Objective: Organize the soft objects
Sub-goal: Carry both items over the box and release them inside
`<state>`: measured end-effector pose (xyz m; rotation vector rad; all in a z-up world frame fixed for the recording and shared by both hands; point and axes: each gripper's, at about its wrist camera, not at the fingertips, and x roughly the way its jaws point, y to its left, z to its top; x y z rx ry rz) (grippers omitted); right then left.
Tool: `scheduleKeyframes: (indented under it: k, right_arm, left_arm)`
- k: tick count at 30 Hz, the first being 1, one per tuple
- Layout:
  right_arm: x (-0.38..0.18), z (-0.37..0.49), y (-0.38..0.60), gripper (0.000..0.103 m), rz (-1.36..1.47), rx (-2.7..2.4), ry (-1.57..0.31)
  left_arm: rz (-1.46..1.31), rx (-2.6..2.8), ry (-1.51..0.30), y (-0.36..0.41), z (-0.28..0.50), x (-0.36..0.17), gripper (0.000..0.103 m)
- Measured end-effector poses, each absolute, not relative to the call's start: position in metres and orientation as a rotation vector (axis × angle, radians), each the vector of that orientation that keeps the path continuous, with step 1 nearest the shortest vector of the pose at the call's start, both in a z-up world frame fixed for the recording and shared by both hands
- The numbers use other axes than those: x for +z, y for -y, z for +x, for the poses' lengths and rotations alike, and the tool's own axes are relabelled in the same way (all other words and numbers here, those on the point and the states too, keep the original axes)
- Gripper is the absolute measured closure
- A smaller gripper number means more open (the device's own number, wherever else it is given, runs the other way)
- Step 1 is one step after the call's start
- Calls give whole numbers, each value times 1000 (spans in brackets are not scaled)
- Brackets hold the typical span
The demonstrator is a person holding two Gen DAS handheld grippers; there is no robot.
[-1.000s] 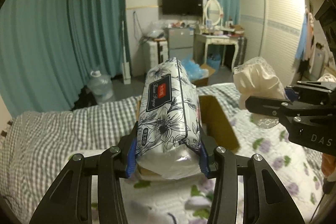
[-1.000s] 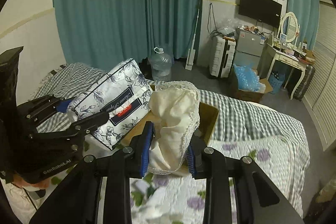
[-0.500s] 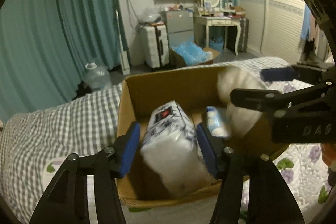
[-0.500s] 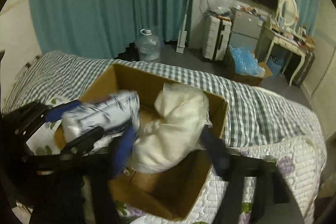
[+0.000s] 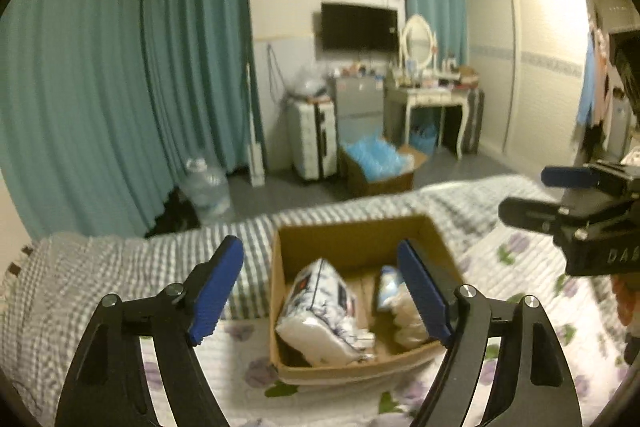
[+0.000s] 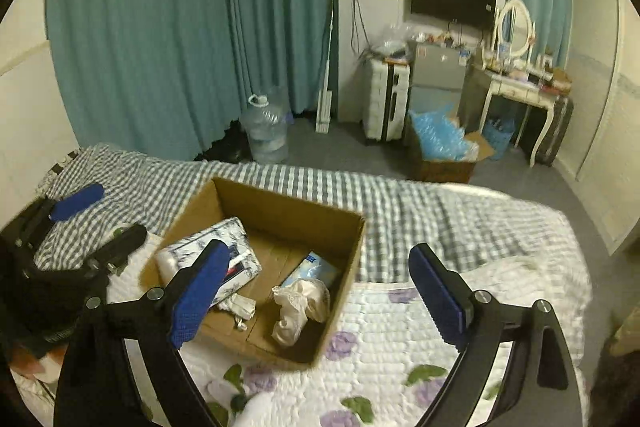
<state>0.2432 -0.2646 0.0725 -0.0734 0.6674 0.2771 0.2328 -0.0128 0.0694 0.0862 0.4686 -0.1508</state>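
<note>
An open cardboard box (image 5: 360,367) (image 6: 288,215) sits on the bed. Inside it lie a floral-print tissue pack (image 5: 316,311) (image 6: 208,247), a cream lace-edged cloth (image 5: 404,319) (image 6: 300,303) and a small blue-and-white pack (image 5: 386,283) (image 6: 312,267). My left gripper (image 5: 320,245) (image 6: 118,211) hovers near the box's left side, its jaws opening and holding nothing. My right gripper (image 6: 318,247) (image 5: 528,193) hovers above the box's front right, jaws also opening, nothing pressed between the blue pads.
The bed carries a grey checked sheet (image 6: 400,207) and a floral quilt (image 6: 400,339). On the floor beyond stand a water jug (image 6: 266,135), a white suitcase (image 6: 386,103), a box of blue plastic (image 6: 440,143) and a dressing table (image 6: 516,87). Teal curtains hang behind.
Both grippers let go of their loads. The tissue pack and the cream cloth now lie in the box, and both grippers have drawn back from it with jaws spread.
</note>
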Motion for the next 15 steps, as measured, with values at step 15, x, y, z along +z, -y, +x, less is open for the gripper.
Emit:
scheduleKeyframes:
  k: [15]
  right_arm:
    - [186, 91, 261, 9, -152, 323, -548]
  left_arm:
    - [119, -123, -317, 0, 93, 162, 8]
